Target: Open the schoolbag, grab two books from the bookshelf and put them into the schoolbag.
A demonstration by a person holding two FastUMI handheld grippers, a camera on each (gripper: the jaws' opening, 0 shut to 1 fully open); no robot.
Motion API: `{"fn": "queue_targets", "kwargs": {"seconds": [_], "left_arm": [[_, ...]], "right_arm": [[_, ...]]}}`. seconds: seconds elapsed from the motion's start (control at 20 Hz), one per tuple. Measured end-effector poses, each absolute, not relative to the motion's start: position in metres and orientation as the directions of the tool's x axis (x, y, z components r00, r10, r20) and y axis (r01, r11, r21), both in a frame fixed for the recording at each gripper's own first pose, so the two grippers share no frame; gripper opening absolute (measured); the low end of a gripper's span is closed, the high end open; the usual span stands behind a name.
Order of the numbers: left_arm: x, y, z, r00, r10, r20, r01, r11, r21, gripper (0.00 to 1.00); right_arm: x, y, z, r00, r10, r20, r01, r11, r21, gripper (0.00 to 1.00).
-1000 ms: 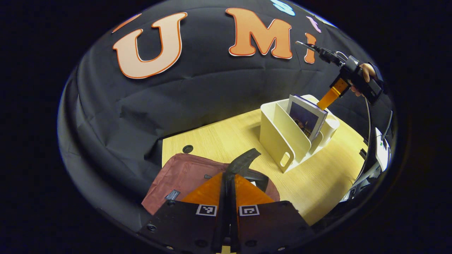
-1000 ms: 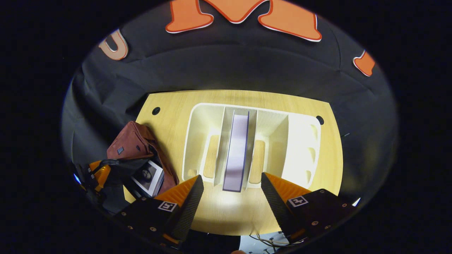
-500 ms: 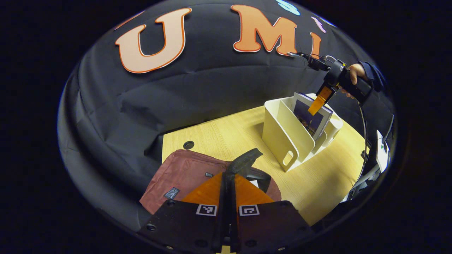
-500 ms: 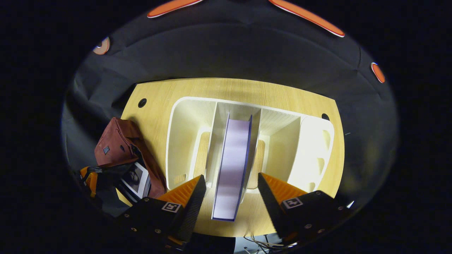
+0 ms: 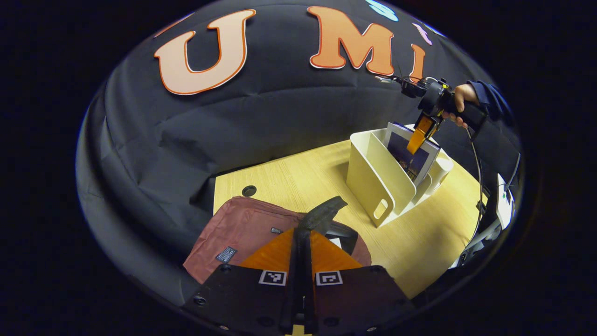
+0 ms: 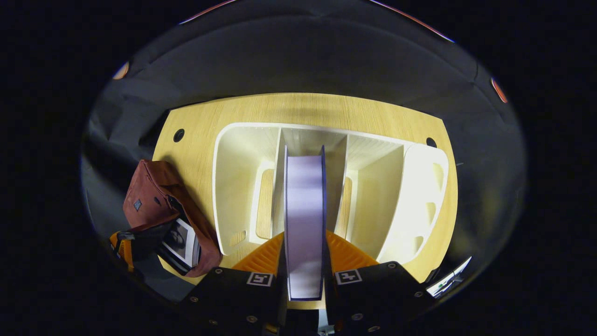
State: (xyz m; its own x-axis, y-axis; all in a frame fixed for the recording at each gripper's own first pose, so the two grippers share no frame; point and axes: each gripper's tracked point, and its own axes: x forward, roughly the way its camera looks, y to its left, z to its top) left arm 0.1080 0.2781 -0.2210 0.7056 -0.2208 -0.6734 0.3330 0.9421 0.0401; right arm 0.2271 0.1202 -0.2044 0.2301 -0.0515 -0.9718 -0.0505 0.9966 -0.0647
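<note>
Now R gripper (image 6: 304, 261) is clamped on a book (image 6: 304, 219), both fingers pressed to its covers, page edge facing the cam. Book stands upright in middle slot of the cream bookshelf (image 6: 396, 196) on wooden table (image 6: 298, 109). In left gripper view same R gripper (image 5: 419, 135) reaches down onto book top (image 5: 410, 156), a hand (image 5: 459, 100) holding it. L gripper (image 5: 301, 238) is pinched tight on the black handle (image 5: 322, 214) of the maroon schoolbag (image 5: 238, 228), near table's front-left corner. In right gripper view schoolbag (image 6: 154, 196) gapes open w/ another book (image 6: 179, 240) inside, L gripper (image 6: 123, 240) at its mouth.
</note>
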Motion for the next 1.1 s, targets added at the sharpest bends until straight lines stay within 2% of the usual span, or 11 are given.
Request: {"fn": "queue_targets", "kwargs": {"seconds": [0.6, 1.1], "left_arm": [[0.106, 0.276, -0.220, 0.716, -0.254, -0.650, 0.348, 0.937, 0.016, 0.09], [0.104, 0.282, -0.208, 0.725, -0.251, -0.641, 0.367, 0.929, 0.051, 0.09]], "right_arm": [[0.197, 0.121, -0.093, 0.347, -0.014, -0.938, -0.071, 0.997, -0.042, 0.31], [0.148, 0.132, -0.047, 0.422, 0.081, -0.903, -0.078, 0.996, 0.053, 0.31]]}}
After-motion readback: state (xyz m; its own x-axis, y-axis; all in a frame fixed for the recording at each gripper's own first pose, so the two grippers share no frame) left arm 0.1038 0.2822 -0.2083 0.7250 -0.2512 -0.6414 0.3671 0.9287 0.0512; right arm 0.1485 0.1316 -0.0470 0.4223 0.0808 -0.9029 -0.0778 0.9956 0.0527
